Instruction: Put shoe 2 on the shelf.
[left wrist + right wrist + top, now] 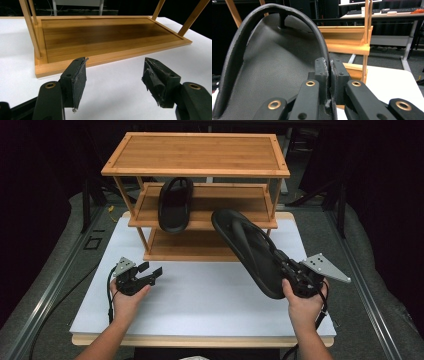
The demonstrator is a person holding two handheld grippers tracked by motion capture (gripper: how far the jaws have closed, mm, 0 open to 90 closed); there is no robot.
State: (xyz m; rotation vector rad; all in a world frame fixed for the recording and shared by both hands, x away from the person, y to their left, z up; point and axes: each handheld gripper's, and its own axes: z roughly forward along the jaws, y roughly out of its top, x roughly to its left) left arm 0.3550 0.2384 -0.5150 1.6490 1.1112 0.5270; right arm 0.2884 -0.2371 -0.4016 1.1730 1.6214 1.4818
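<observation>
A black flip-flop (pixel 250 251) hangs tilted above the white table top, toe end toward the wooden rack (pixel 196 154). My right gripper (pixel 292 272) is shut on its strap near the heel end; in the right gripper view the jaws pinch the strap (pixel 322 47) beside the sole (pixel 269 75). A second black flip-flop (pixel 175 204) lies on the rack's middle shelf (pixel 225 200), at its left part. My left gripper (pixel 151 272) rests low over the table at the left, open with nothing between its fingers (pixel 77 82), facing the rack's bottom shelf (pixel 100 37).
The three-tier bamboo rack stands at the back of the white board (pixel 200 295). Its top shelf and bottom shelf (pixel 200 245) hold nothing. Rack posts (pixel 31 27) rise at the corners. Dark floor and metal rails (pixel 55 280) lie on both sides of the table.
</observation>
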